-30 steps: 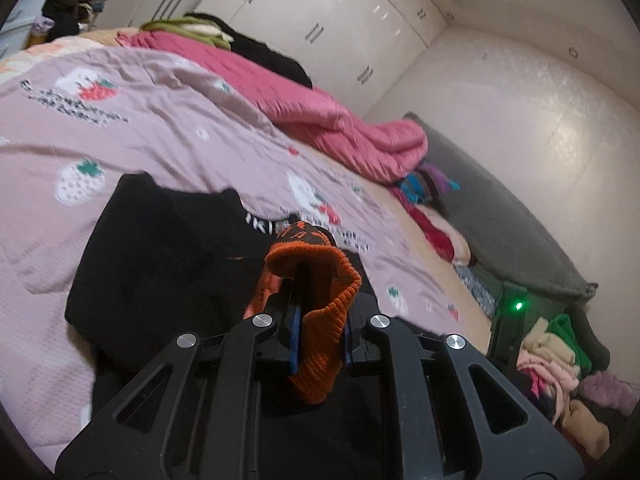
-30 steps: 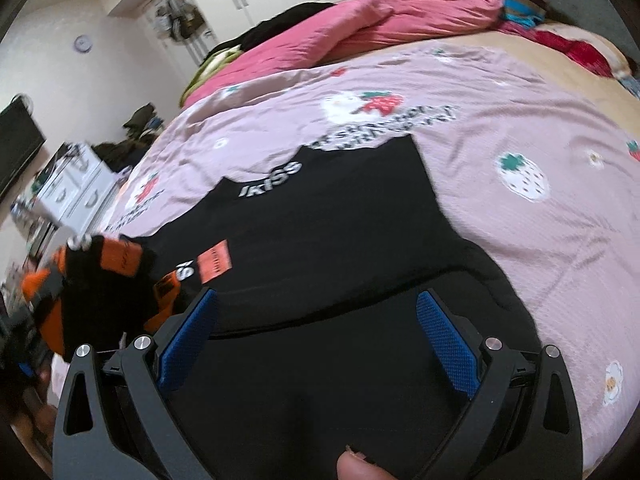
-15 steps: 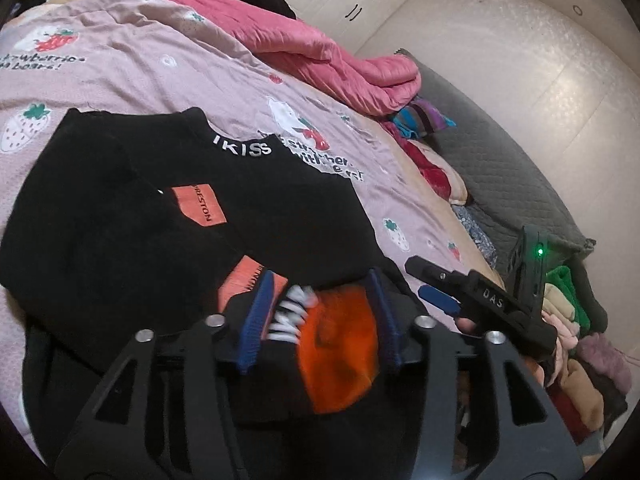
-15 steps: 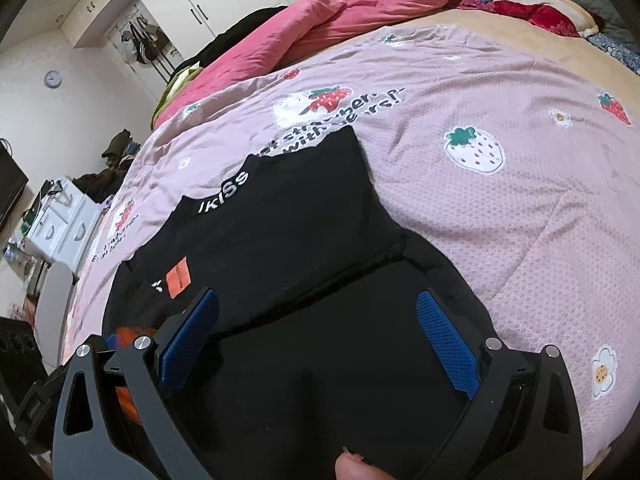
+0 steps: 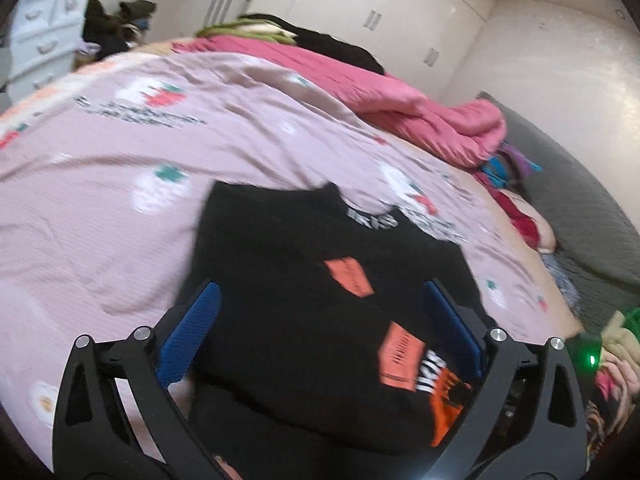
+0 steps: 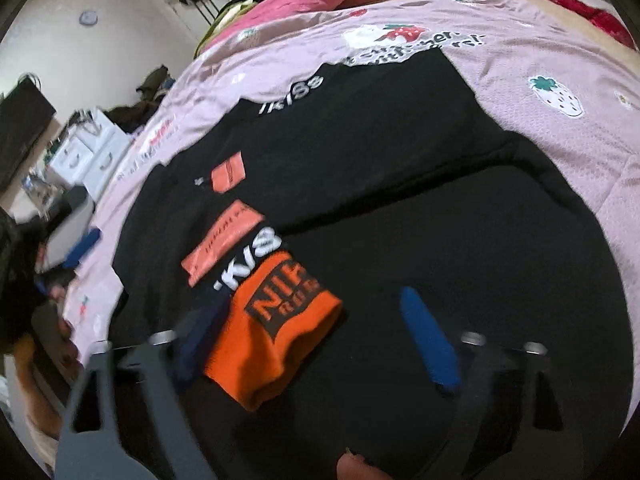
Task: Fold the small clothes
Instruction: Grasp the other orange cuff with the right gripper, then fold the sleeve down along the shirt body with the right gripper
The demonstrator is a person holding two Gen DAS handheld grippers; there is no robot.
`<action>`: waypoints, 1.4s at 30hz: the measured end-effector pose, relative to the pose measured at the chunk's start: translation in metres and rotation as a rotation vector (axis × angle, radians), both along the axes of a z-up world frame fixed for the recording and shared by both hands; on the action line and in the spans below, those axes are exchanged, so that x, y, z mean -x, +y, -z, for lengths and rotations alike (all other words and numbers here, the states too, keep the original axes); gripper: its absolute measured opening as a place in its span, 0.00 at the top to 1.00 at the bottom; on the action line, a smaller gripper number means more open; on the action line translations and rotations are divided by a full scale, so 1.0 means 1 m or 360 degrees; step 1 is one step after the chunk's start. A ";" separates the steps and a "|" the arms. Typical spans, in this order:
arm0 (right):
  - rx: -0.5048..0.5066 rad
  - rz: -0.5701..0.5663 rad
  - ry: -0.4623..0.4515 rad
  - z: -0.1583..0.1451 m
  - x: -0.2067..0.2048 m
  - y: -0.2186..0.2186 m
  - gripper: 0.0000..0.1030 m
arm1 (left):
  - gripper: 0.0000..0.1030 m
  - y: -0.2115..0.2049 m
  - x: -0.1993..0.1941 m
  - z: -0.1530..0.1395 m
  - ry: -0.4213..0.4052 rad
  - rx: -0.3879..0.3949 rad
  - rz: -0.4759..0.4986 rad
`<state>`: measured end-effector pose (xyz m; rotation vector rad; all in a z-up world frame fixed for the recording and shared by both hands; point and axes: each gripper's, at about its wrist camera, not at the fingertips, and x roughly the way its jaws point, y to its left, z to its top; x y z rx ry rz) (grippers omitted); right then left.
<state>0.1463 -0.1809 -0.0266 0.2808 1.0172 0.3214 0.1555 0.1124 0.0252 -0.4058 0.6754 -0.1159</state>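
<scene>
A black sweater (image 5: pixel 280 248) with orange patches lies flat on the pink strawberry bedspread (image 5: pixel 100 220). One sleeve is folded across its body, and that sleeve's orange cuff (image 5: pixel 446 404) rests on the black cloth. My left gripper (image 5: pixel 320 316) hovers over the sweater with its jaws opening wide and nothing gripped. In the right wrist view the orange cuff (image 6: pixel 276 332) lies between the fingers of my right gripper (image 6: pixel 312 300). Its jaws are closing. The left pad is at the cuff's edge; the right pad (image 6: pixel 428 340) stands apart from it on the sweater (image 6: pixel 380 152).
A bunched pink quilt (image 5: pixel 400 100) and dark clothes lie along the bed's far side. Loose clothes are piled off the bed at the right (image 5: pixel 616 344). White drawers (image 6: pixel 88 152) stand beyond the bed's left edge. A fingertip (image 6: pixel 352 468) shows at the bottom.
My left gripper let go of the orange cuff, which now lies on the sweater, and its jaws spread wide. My right gripper dropped towards the cuff and its jaws narrowed.
</scene>
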 end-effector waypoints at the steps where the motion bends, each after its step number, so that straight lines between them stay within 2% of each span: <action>1: 0.0034 -0.0013 -0.0024 0.000 0.002 0.005 0.40 | 0.09 0.004 -0.001 0.000 0.0002 0.0002 -0.0014; 2: 0.0069 -0.0018 -0.0046 0.000 0.004 0.008 0.48 | 0.09 0.009 -0.001 -0.001 0.0004 0.0005 -0.0033; 3: 0.0081 -0.0035 -0.0072 0.000 0.007 0.012 0.60 | 0.09 0.014 -0.001 -0.002 0.0005 0.0002 -0.0048; 4: 0.0061 -0.0058 -0.0071 0.000 0.006 0.013 0.67 | 0.09 0.017 -0.001 -0.002 0.0007 -0.0004 -0.0059; 7: 0.0075 -0.0101 -0.0115 -0.003 0.005 0.018 0.76 | 0.09 0.025 -0.004 -0.003 0.0014 -0.0013 -0.0101; 8: 0.0069 -0.0114 -0.0128 -0.005 0.004 0.020 0.86 | 0.09 0.027 -0.004 -0.003 0.0015 -0.0007 -0.0110; 10: 0.0056 -0.0156 -0.0183 -0.012 0.001 0.022 0.89 | 0.09 0.033 -0.004 -0.002 0.0019 0.0008 -0.0130; 16: 0.0097 -0.0309 -0.0420 -0.056 -0.017 0.031 0.90 | 0.09 0.043 -0.009 0.000 0.0038 0.0025 -0.0163; 22: 0.0272 -0.0470 -0.0672 -0.102 -0.043 0.044 0.90 | 0.09 0.047 -0.013 0.003 0.0060 0.0012 -0.0180; 28: 0.0457 -0.0432 -0.0833 -0.120 -0.064 0.035 0.90 | 0.09 0.045 -0.022 0.005 0.0076 -0.0036 -0.0181; 31: 0.0470 -0.0386 -0.0825 -0.113 -0.075 0.021 0.90 | 0.09 0.039 -0.030 0.008 0.0094 -0.0073 -0.0151; 42: 0.0324 -0.0184 -0.0673 -0.081 -0.092 -0.024 0.90 | 0.09 0.013 -0.062 0.019 0.0152 -0.0214 -0.0044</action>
